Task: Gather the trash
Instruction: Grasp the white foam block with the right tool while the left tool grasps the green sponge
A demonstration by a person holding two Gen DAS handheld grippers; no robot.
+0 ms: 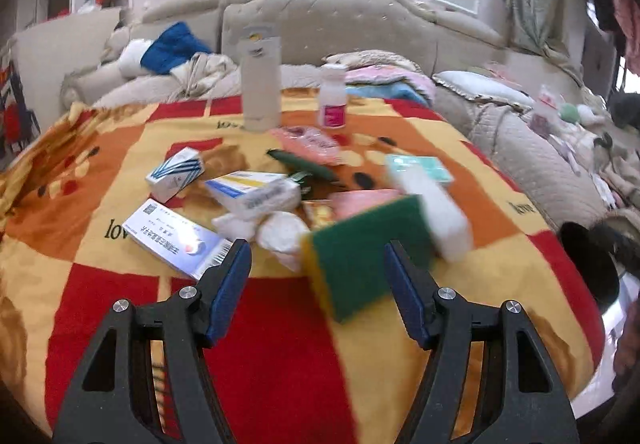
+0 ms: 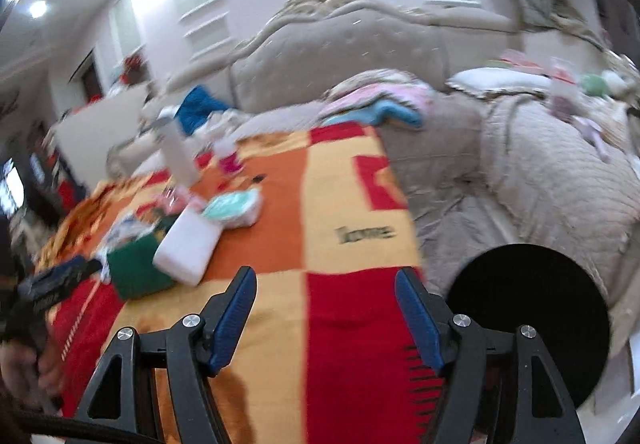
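Trash lies scattered on a red, orange and yellow blanket [image 1: 120, 284]. Among it are medicine boxes [image 1: 176, 240], crumpled white tissues [image 1: 276, 232], a green and yellow scouring sponge [image 1: 360, 264], a white foam block [image 1: 436, 211] and a pink wrapper [image 1: 312, 141]. My left gripper [image 1: 317, 250] is open and points at this pile. The sponge lies just past its fingertips, partly behind the right finger, and neither pad presses on it. My right gripper [image 2: 326, 276] stands open over bare blanket [image 2: 352, 324], right of the foam block [image 2: 186, 248] and sponge [image 2: 136, 268]. A black round bin [image 2: 528, 316] sits at its right.
A tall grey cylinder [image 1: 260, 83] and a white bottle with a pink label [image 1: 333, 99] stand at the blanket's far side. Behind them are a padded headboard [image 1: 340, 23], pillows and folded covers. A beige quilt [image 2: 552, 179] fills the right. The bin [image 1: 588, 260] is at the blanket's right edge.
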